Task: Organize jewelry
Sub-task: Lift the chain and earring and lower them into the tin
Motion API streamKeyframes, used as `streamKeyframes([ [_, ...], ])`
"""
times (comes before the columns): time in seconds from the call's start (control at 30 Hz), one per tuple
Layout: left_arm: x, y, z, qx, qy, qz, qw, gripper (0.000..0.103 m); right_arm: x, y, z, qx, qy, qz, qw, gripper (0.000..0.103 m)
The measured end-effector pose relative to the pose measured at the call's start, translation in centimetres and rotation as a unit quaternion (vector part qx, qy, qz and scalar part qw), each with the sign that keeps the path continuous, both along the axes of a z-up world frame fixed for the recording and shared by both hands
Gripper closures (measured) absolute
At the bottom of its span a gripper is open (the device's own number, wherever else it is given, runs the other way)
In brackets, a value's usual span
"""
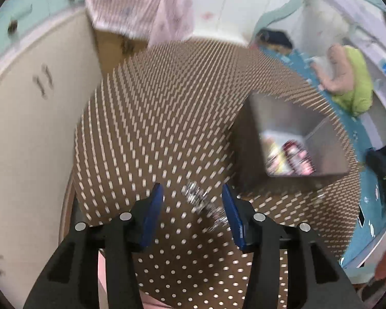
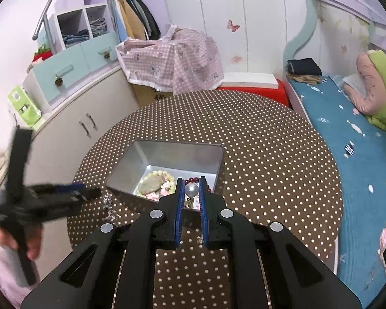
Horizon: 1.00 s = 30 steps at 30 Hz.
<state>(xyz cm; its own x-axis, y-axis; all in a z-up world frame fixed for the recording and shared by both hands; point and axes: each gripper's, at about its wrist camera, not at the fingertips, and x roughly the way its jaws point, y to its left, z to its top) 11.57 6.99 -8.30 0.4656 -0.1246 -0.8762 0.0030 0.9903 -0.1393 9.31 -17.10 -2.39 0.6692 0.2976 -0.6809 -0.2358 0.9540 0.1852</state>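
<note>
Dotted tablecloth [image 1: 167,103], blurred silver chain [image 1: 200,200]

Bed [image 2: 329,118] (blue cover) beside white wardrobe [image 2: 231,13].

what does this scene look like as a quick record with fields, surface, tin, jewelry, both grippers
surface: round table under a brown cloth with white dots
tin: open silver metal box on the table
in tin: pale bead bracelet, dark red beads
left gripper: open, over a silvery chain lying on the cloth left of the tin, not gripped
right gripper: shut on a pearl piece, at the tin's near edge
blur: left wrist view smeared, chain details unclear
</note>
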Motion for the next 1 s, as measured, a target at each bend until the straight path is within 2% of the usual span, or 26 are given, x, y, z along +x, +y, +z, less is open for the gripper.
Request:
streamKeyframes([
  [0.07, 0.5, -0.3, -1.5, -0.002, 0.017, 0.004, 0.9998, 0.052, 0.0, -0.1, -0.1, 0.000, 0.003, 0.000, 1.000, 0.091],
  [0.1, 0.3, -0.7, -1.4, 0.010, -0.002, 0.000, 0.9999, 0.052, 0.0, 0.0, -0.2, 0.000, 0.003, 0.000, 1.000, 0.091],
  [0.13, 0.4, -1.5, -1.8, 0.042, 0.005, -0.011, 0.9990, 0.054, -0.1, 0.1, -0.2, 0.000, 0.003, 0.001, 1.000, 0.091],
  [0.17, 0.4, -2.1, -2.0, 0.064, -0.002, -0.021, 0.9978, 0.078, -0.1, 0.2, -0.2, 0.000, 0.002, 0.002, 1.000, 0.091],
  [0.2, 0.3, -2.5, -2.1, 0.082, -0.007, -0.024, 0.9963, 0.096, -0.1, 0.2, -0.2, 0.000, 0.002, 0.003, 1.000, 0.091],
  [0.23, 0.4, -2.5, -2.2, 0.087, -0.006, -0.023, 0.9959, 0.096, -0.1, 0.3, -0.2, 0.000, 0.002, 0.004, 1.000, 0.091],
  [0.33, 0.6, -1.2, -1.9, 0.044, 0.000, -0.023, 0.9988, 0.097, -0.1, 0.4, -0.1, -0.003, 0.001, 0.005, 1.000, 0.091],
  [0.57, 0.0, 1.0, 4.3, 0.019, -0.087, -0.023, 0.9958, 0.097, 0.2, 0.3, 0.6, -0.005, -0.006, 0.003, 1.000, 0.091],
  [0.77, -0.3, -0.8, 9.4, -0.009, -0.143, -0.051, 0.9883, 0.097, 1.2, 0.8, 1.6, 0.001, -0.018, 0.012, 1.000, 0.091],
  [0.9, -0.2, -2.5, 10.9, -0.024, -0.159, -0.070, 0.9845, 0.096, 2.3, 1.5, 2.3, 0.007, -0.017, 0.027, 0.999, 0.091],
  [1.0, 0.5, -3.7, 10.8, -0.034, -0.158, -0.088, 0.9829, 0.095, 2.8, 2.1, 2.7, -0.002, -0.021, 0.033, 0.999, 0.088],
])
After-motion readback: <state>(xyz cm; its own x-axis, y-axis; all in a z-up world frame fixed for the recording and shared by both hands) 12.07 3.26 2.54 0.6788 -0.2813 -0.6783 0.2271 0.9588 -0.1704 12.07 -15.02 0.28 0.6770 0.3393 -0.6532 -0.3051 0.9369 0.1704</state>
